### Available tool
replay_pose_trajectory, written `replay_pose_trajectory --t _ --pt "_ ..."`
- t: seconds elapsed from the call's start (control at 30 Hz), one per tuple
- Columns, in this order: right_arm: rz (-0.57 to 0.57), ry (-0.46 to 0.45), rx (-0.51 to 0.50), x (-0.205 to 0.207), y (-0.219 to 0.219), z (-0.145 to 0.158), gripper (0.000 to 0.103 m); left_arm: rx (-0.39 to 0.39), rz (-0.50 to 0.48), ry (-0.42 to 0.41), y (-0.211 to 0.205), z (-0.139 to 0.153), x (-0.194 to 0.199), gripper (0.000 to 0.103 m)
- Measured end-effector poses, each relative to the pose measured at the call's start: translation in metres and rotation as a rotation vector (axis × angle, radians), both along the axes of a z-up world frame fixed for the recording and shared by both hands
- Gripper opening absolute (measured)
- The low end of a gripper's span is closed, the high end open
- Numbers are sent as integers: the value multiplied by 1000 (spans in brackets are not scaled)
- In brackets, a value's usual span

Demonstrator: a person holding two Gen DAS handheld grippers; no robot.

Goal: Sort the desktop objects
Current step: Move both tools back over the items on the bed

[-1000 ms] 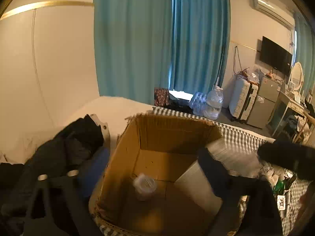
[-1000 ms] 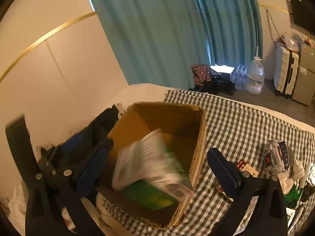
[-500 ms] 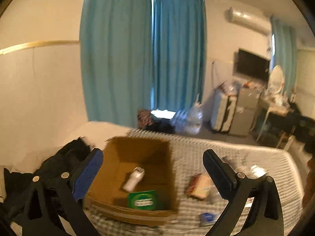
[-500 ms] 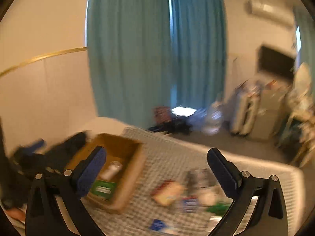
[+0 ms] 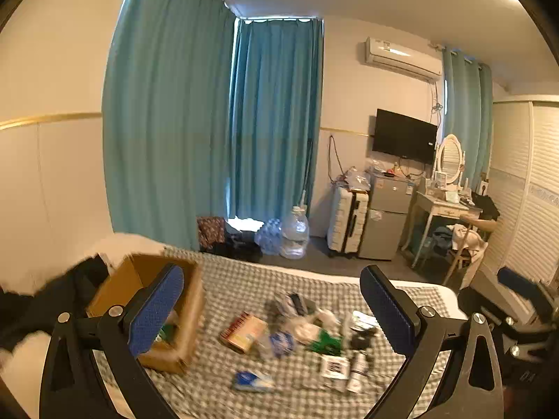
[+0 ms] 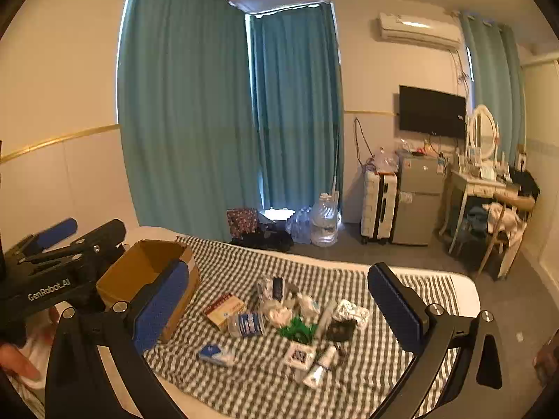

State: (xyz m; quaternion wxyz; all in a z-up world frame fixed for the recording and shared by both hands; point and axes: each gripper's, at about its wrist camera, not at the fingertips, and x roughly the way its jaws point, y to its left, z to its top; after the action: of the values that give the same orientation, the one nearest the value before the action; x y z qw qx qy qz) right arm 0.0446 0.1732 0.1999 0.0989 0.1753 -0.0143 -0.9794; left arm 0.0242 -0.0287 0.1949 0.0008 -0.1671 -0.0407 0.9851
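Two grippers up high, both jaws wide, nothing held. Room first: teal curtains [image 6: 227, 111] fill the far wall, TV [image 6: 432, 111] and AC unit [image 6: 419, 27] on the right wall, fridge [image 6: 419, 197] and white suitcase [image 6: 379, 202] beneath, vanity desk [image 6: 482, 188] with an oval mirror to their right. Water jug [image 6: 324, 220] on the floor by the curtains.

Bed [image 6: 244, 255] with checked cover spans the lower frame. Cardboard box [image 6: 146, 269] sits open at its left edge; left wrist view shows something green inside, too blurred to identify. Dark clothing [image 5: 49, 300] lies left of the box.

Loose pile in the middle of the cover, well apart from the box: red-edged carton [image 6: 223, 309] nearest the box, clear jar [image 6: 246, 324] touching it, crumpled white wrappers [image 6: 279, 310] behind, green item [image 6: 297, 326] right of the jar, black pouch [image 6: 340, 328] further right. Closer to camera: blue-white pack [image 6: 213, 352] on its own, QR-code box [image 6: 300, 354], white tube [image 6: 319, 366] just beside it.

Left gripper [image 5: 270, 309] points over the pile, that view motion-blurred at bed level. Right gripper [image 6: 276, 307] likewise over the pile. Left unit also visible at the left edge of the right wrist view, a hand [image 6: 15, 361] below it.
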Motion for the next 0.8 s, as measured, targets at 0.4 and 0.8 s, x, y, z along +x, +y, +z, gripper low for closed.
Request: replay_pose_trajectory --t 0.4,0.8 --pt "-106 -150 -70 10 75 -68 103 12 -23 -112 34 -63 -20 103" --pt "-221 -330 -61 -75 59 -180 103 102 115 -433 -59 -259 -98 103"
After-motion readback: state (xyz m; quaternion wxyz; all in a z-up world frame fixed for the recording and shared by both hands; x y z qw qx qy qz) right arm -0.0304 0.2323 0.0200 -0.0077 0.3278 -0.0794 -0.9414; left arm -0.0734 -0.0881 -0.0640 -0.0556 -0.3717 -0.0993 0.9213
